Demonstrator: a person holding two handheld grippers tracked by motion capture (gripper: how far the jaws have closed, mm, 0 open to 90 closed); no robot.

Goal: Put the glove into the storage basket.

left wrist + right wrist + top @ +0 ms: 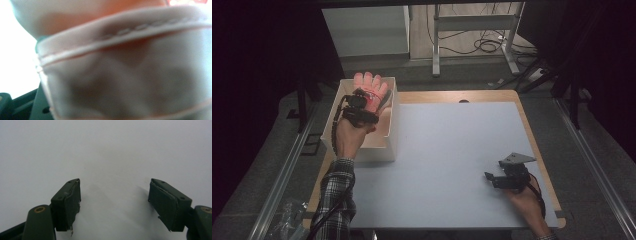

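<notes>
The right gripper (pixel 496 180) rests near the front right corner of the tabletop (pixel 452 150), with the person's right hand (pixel 524 200) behind it at the front edge. It points left and a little away, toward the middle of the white surface, and its grey three-cornered plate (pixel 516 159) sits on top. In the right gripper view the two black jaws stand wide apart over the bare white surface with nothing between them (pixel 115 202), so this gripper is released.

Farther back, at the left edge, the left forearm in a plaid sleeve (pixel 334 200) runs up from the front left corner, nearly straight away from the person. The left hand (pixel 348 135) is raised over a white box (pixel 389 145) that stands at the rear left corner of the tabletop, and the left gripper (pixel 362 102) reaches over the box's opening.

The left gripper is clenched on a pink glove (pixel 371 92). The glove hangs over the far half of the box; its long axis runs away from the person, with the fingertips pointing toward the rear edge of the tabletop and the cuff end at the jaws. In the left gripper view the glove's stitched hem (pixel 120 37) lies blurred, right up against the camera, crossing from left to right.
</notes>
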